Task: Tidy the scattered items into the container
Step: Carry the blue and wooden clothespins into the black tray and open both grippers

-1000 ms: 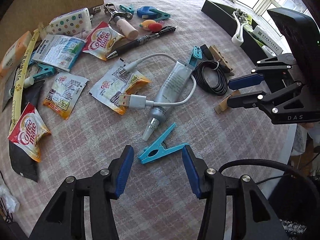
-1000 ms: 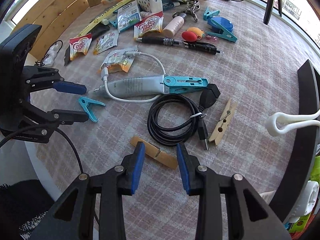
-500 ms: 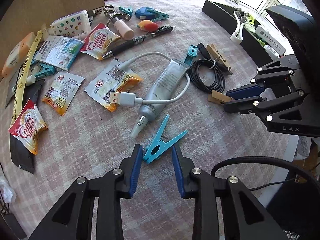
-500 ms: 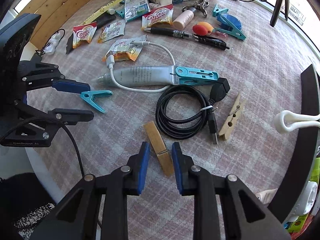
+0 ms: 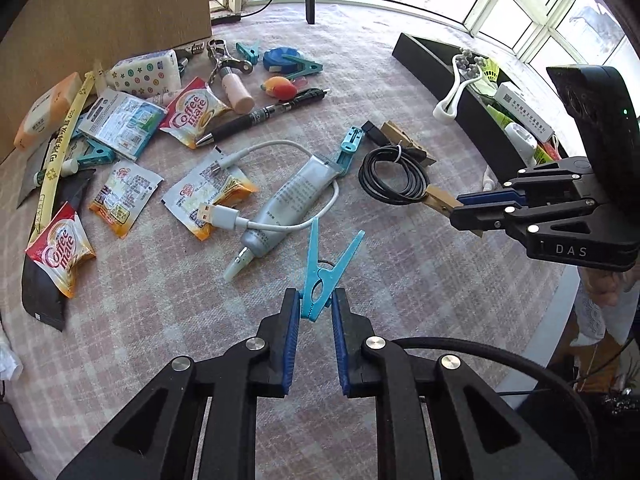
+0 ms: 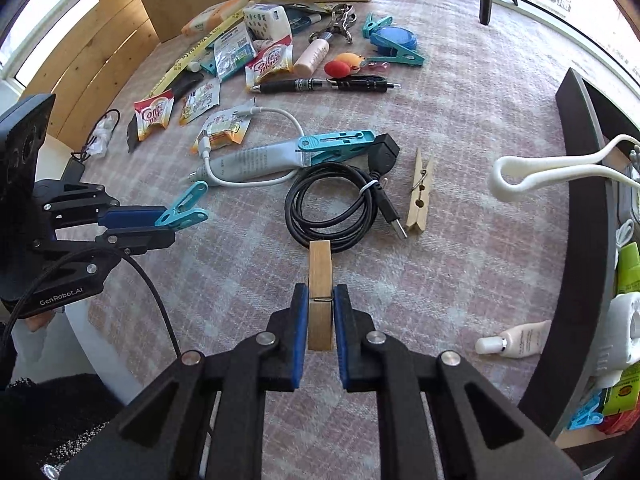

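My left gripper [image 5: 314, 304] is shut on a blue plastic clothespin [image 5: 320, 276] and holds it off the checked tablecloth; it also shows in the right wrist view [image 6: 182, 210]. My right gripper [image 6: 321, 300] is shut on a wooden clothespin [image 6: 320, 280], also seen in the left wrist view [image 5: 440, 200]. The black container [image 5: 428, 60] stands at the far right with several items inside; in the right wrist view its wall [image 6: 584, 200] is at the right.
Scattered on the cloth: a coiled black cable [image 6: 332, 200], a second wooden clothespin [image 6: 420, 192], a grey tube with a teal clip [image 5: 288, 200], a white USB cable [image 5: 224, 216], a black pen [image 5: 260, 118], Coffee-mate sachets [image 5: 60, 248]. A small bottle [image 6: 512, 344] lies by the container.
Both grippers closed on their clothespins and lifted them off the cloth. The blue clothespin now points upward between my left fingers.
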A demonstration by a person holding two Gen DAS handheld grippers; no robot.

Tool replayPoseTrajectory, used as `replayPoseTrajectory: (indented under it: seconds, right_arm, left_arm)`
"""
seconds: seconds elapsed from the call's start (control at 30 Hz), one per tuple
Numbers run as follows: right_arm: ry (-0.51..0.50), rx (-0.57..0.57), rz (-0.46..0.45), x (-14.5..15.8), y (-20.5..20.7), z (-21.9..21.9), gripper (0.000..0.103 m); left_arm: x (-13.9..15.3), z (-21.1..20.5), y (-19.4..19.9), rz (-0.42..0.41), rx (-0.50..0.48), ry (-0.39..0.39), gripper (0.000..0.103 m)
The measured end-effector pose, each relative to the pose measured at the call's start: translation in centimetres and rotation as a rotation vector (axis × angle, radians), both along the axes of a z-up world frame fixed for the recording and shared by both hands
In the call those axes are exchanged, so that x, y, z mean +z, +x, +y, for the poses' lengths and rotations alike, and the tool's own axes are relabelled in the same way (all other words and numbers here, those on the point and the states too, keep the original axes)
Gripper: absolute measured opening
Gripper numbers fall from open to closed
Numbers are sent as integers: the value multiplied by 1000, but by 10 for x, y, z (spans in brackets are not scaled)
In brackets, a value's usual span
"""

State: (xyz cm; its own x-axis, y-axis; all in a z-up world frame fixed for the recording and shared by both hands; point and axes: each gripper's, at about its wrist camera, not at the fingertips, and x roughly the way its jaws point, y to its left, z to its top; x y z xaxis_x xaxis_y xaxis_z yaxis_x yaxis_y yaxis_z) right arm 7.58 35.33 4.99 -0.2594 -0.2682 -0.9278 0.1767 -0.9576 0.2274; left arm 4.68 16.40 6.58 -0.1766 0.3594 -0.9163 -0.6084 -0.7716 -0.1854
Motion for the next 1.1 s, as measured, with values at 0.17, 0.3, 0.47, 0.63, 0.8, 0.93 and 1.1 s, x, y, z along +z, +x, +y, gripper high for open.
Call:
replayPoseTrajectory:
  seconds: [0.17, 0.3, 0.47, 0.63, 0.8, 0.93, 1.1]
  right_arm:
    - [-47, -114, 47, 20, 8, 33, 13]
    - [-31, -207, 107, 40, 22, 63, 13]
    - [-5, -346, 147, 59, 45, 117, 13]
    - [36, -476, 160, 66, 70, 165, 13]
    - [75, -578, 165, 69, 93, 203, 13]
    - [87, -651, 164, 69, 106, 226, 13]
    - [97, -698, 178, 71, 117, 241, 13]
  left_arm:
    - [21, 33, -4, 28, -36, 48, 15]
    - [35, 69, -1, 43, -87, 75, 15]
    - [48, 126, 5, 53, -155, 124, 15]
    - [59, 185, 16, 55, -244, 153, 15]
    - [61, 242, 36, 38, -348, 166, 15]
    - [61, 273, 54, 32, -412, 171, 15]
    - [57, 297, 64, 29, -421, 180, 42]
